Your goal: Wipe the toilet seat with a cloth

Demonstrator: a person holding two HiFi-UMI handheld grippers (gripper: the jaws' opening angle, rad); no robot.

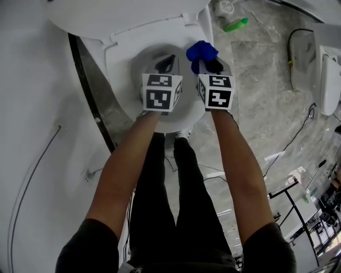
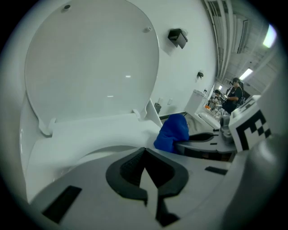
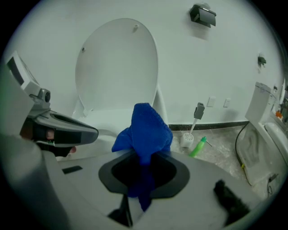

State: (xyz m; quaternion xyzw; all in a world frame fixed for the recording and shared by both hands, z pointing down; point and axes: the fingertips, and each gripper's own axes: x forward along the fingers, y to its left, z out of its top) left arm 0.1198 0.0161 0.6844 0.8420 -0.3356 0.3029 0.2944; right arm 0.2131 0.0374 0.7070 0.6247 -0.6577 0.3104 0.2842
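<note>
The white toilet has its lid (image 1: 122, 13) raised, and the seat rim (image 1: 118, 64) rings the bowl below both grippers. My right gripper (image 1: 206, 63) is shut on a bunched blue cloth (image 1: 201, 51), which sticks up out of the jaws (image 3: 146, 126) over the right side of the rim. Beside it on the left, my left gripper (image 1: 168, 59) hangs over the bowl opening, shut with nothing in it (image 2: 144, 152). In the left gripper view the cloth (image 2: 173, 132) shows to the right, in front of the hinge end of the seat (image 2: 90, 128).
On the marble floor to the right of the toilet stand a toilet brush holder (image 3: 186, 139) and a green bottle (image 3: 198, 147). Another white fixture (image 1: 327, 80) and black cables (image 1: 298, 136) lie further right. The person's legs stand just in front of the bowl.
</note>
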